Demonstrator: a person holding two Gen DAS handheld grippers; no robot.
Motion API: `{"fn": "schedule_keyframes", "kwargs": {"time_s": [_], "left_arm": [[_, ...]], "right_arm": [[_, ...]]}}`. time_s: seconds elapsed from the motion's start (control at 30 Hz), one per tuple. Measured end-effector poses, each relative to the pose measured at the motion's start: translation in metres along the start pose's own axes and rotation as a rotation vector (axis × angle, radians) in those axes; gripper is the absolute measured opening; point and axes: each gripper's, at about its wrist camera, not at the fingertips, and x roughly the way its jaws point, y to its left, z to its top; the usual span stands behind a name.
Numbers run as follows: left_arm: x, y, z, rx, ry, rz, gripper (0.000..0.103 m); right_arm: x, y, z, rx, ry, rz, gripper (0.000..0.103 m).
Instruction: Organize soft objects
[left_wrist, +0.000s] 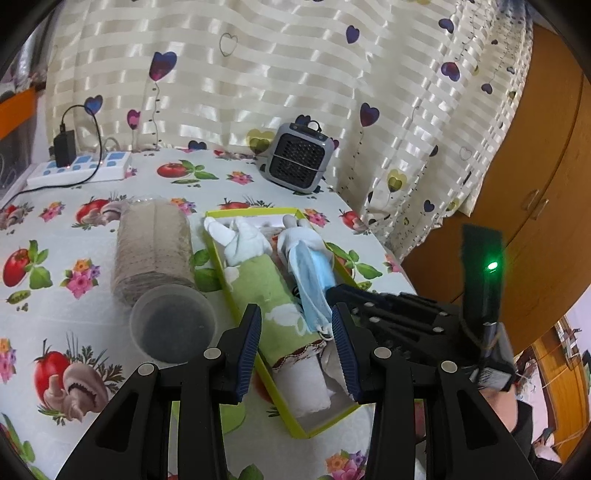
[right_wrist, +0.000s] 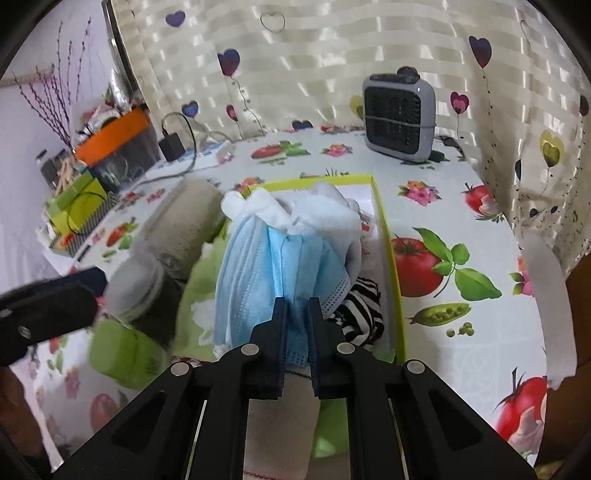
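Observation:
A yellow-green box (left_wrist: 221, 254) lies open on the fruit-print tablecloth. It holds a rolled green and white towel (left_wrist: 266, 291), white gloves (left_wrist: 240, 240), a blue face mask (left_wrist: 310, 273) and a black-and-white striped cloth (right_wrist: 362, 306). My left gripper (left_wrist: 295, 310) stands open just above the box's near half, with the towel and the mask's end below its fingers and nothing gripped. In the right wrist view my right gripper (right_wrist: 297, 302) is shut on the near edge of the blue face mask (right_wrist: 258, 266), which drapes over the gloves (right_wrist: 325, 214).
A clear plastic canister (left_wrist: 155, 251) with a beige roll inside lies left of the box. A grey fan heater (left_wrist: 299, 158) stands at the back by the curtain, a power strip (left_wrist: 81, 168) at back left. A wooden cabinet (left_wrist: 535, 184) is beyond the table's right edge.

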Motion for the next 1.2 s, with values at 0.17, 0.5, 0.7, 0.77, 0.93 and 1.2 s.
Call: {"fn": "schedule_keyframes", "kwargs": {"time_s": [0.17, 0.5, 0.7, 0.77, 0.93, 1.2], "left_arm": [[-0.008, -0.005, -0.004, 0.015, -0.005, 0.023, 0.038], [-0.036, -0.021, -0.024, 0.076, -0.057, 0.117, 0.039], [-0.052, -0.024, -0.042, 0.082, -0.067, 0.157, 0.039], [-0.057, -0.024, -0.047, 0.081, -0.068, 0.166, 0.039], [-0.069, -0.025, -0.064, 0.076, -0.07, 0.186, 0.039], [-0.079, -0.025, -0.083, 0.073, -0.068, 0.208, 0.039]], "right_arm": [[-0.024, 0.009, 0.001, -0.021, -0.043, -0.031, 0.017], [-0.071, 0.036, -0.018, -0.046, -0.093, -0.057, 0.041], [-0.089, 0.057, -0.037, -0.08, -0.095, -0.057, 0.041], [-0.093, 0.062, -0.043, -0.084, -0.093, -0.055, 0.041], [-0.102, 0.073, -0.057, -0.092, -0.091, -0.058, 0.041], [-0.107, 0.084, -0.075, -0.086, -0.074, -0.07, 0.041]]}}
